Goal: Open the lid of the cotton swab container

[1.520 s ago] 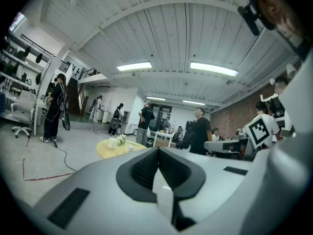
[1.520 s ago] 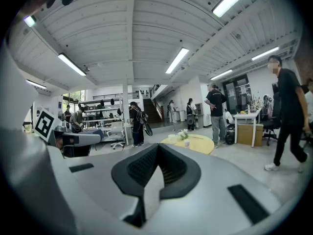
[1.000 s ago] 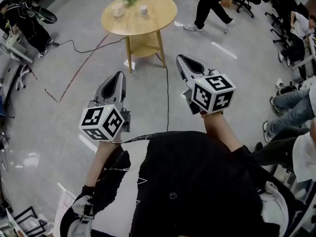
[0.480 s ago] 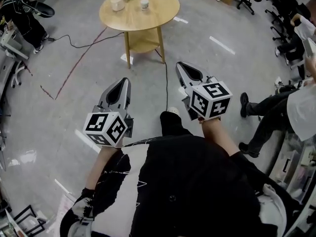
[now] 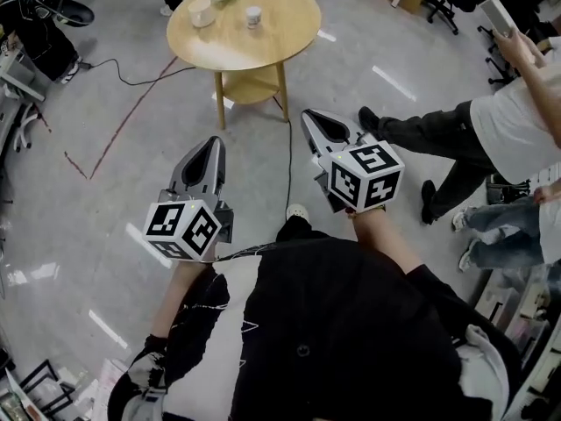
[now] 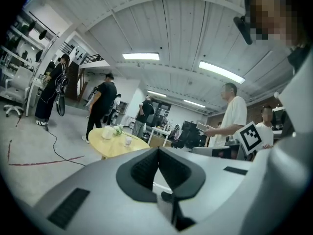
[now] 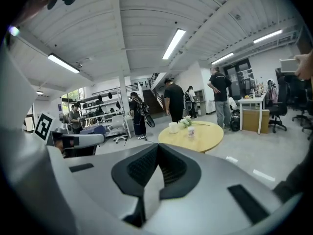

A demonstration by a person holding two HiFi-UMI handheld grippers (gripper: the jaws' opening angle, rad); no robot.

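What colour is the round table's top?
The round table is light yellowish wood, clearest in head view.

Bare floor (image 5: 105, 200) before the table (image 5: 263, 46), crossed by a cable (image 5: 289, 160).

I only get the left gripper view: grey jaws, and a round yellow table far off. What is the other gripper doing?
Observer: The right gripper is held beside the left gripper and points towards the table. Its jaws are shut, with nothing between them.
Visitor: Is there anything under that tabletop?
Observer: The head view shows a lower shelf between the legs. It looks bare.
Visitor: Who holds these tools?
Observer: A person in a black top, seen from above, with one gripper in each hand.
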